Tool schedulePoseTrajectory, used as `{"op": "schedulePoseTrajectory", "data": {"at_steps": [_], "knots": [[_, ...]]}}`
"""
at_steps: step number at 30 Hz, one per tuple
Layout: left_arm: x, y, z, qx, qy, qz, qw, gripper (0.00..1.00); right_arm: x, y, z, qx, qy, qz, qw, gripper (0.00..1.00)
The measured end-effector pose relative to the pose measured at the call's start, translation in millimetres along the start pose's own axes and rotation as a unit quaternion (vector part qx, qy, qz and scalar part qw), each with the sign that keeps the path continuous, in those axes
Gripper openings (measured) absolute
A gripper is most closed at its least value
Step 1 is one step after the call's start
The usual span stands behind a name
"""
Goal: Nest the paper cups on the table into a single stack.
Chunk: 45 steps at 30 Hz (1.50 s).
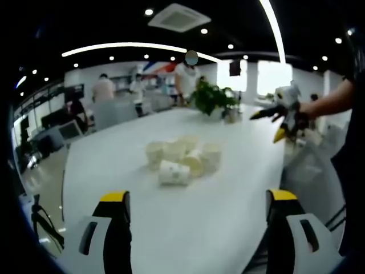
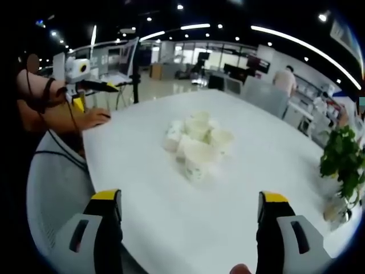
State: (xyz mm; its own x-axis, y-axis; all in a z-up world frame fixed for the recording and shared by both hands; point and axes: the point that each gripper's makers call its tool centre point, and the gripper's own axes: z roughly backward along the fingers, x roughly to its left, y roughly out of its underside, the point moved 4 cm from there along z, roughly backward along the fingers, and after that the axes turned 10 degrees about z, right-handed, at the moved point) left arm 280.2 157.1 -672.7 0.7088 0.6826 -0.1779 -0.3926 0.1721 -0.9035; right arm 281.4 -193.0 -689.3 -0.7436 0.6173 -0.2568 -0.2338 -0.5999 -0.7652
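Both grippers hang wide open with nothing between their jaws. Seen in its own view, the left gripper shows two yellow-tipped jaws rising from the bottom edge, far apart, over the near part of the white table. The right gripper stands the same way in its view, jaws spread and empty, above the table's near edge, with a fingertip just showing at the bottom between them. Ahead of each gripper, well apart from the jaws and roughly centred between them, sits the cluster of paper cups in the middle of the tabletop. In the left gripper view the nearest cup lies on its side, with the others packed close behind it, some upright and some tipped. In the right gripper view the same cluster has a tipped cup at the front, mouth toward the camera, and upright ones just beyond. Past the cups, the left gripper view catches the other gripper held up in a hand at the right, off the table's edge, while the right gripper view shows the other one held at the far left beside a forearm. Farther still, a potted plant stands at the table's far end, and people stand in the office beyond.
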Motion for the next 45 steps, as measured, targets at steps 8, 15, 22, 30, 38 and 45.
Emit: {"op": "schedulePoseTrajectory", "data": {"at_steps": [8,15,22,30,38,45], "knots": [[1.0,-4.5,-1,-0.003,0.0,-0.004,1.0,1.0,-8,-3.5,1,-0.001,0.003,0.002,1.0,0.97],[1.5,-3.8,-3,-0.001,0.0,-0.001,1.0,1.0,-6,-3.5,-1,0.0,0.0,0.002,1.0,0.97],[1.7,-2.1,-4,0.002,0.001,-0.002,1.0,0.99,-7,-2.2,-1,0.002,0.0,0.002,1.0,0.97],[5.1,-4.8,-1,-0.002,-0.006,-0.001,1.0,1.0,-8,-3.0,-2,0.001,0.001,0.004,1.0,0.97],[3.0,-3.6,-1,-0.002,-0.003,-0.001,1.0,0.99,-11,-5.3,-6,-0.001,0.0,0.007,1.0,0.97],[1.9,-2.4,-1,-0.001,-0.003,-0.001,1.0,0.99,-12,-6.6,-11,0.0,-0.003,0.009,1.0,0.97]]}}
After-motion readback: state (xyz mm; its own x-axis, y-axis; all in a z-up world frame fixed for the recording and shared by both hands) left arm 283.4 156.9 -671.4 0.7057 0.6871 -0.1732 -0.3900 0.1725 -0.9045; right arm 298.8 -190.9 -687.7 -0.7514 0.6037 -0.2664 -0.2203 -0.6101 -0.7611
